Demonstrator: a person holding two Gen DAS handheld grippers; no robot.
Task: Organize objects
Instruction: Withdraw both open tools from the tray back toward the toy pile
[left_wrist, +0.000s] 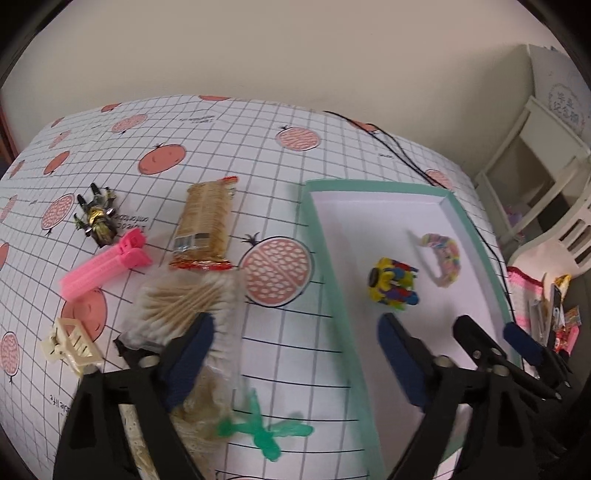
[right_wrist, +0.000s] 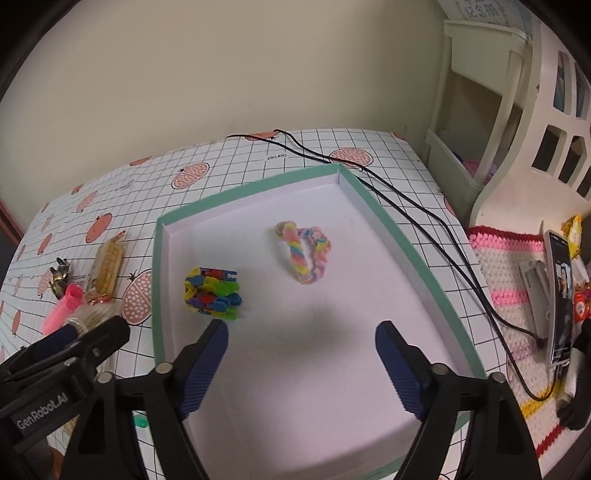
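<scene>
Presently, the left claw (left_wrist: 291, 354) stands spread wide and grips nothing. Its left pad (left_wrist: 188, 354) lies over the near end of the cotton swab packet (left_wrist: 184, 302) — whether it actually touches cannot be told; its right pad sits over the tray rim.

The packet lies just ahead and to the left of that claw, long axis running roughly away from it, so the left claw is plainly the nearer one. By my judgement it must shift left to straddle the packet.

The right claw (right_wrist: 301, 350) is likewise spread, empty, hovering above the bare near floor of the green-rimmed tray (right_wrist: 159, 280).

Farther in, the tray holds a bundle of coloured clips (right_wrist: 212, 293) and a braided pastel band (right_wrist: 306, 254). Beyond the packet — still on the counter (left_wrist: 288, 158) — lie a cracker packet (left_wrist: 205, 225), a pink clip (left_wrist: 107, 262) and a small toy figure (left_wrist: 96, 218).
</scene>
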